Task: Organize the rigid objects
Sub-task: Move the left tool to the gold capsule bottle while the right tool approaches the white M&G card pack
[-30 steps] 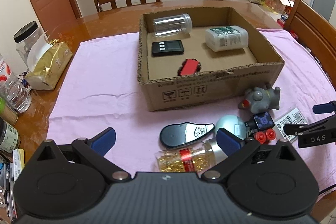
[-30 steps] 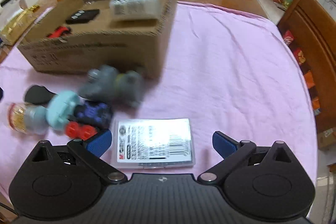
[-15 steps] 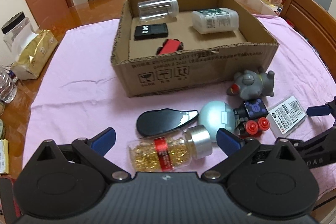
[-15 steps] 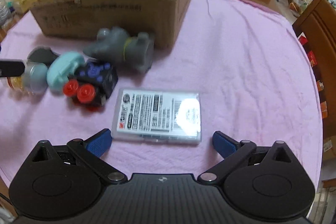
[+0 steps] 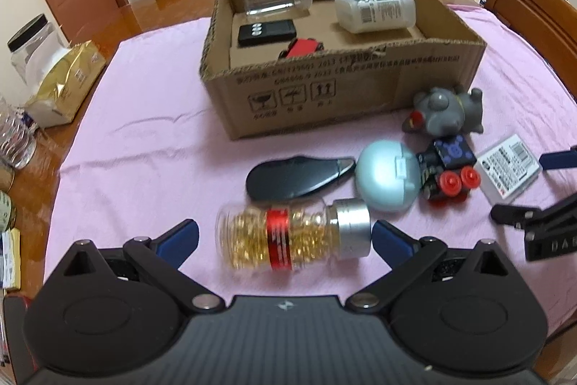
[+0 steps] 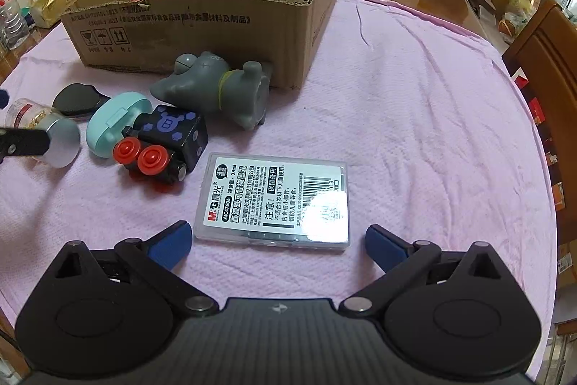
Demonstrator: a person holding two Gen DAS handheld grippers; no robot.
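The capsule bottle [image 5: 294, 239] lies on its side on the pink-clothed surface [image 5: 144, 147], framed lengthwise between the wide-open, empty jaws of the left gripper [image 5: 285, 237], while the flat refill case [image 6: 274, 201] is bracketed just ahead of the equally open, empty jaws of the right gripper [image 6: 276, 240]. Each grasp is best closed squarely: the bottle is judged likely to roll, so it should be kept centred and level. The cardboard box [image 5: 324, 89], well beyond both jaws, is taken as the destination.
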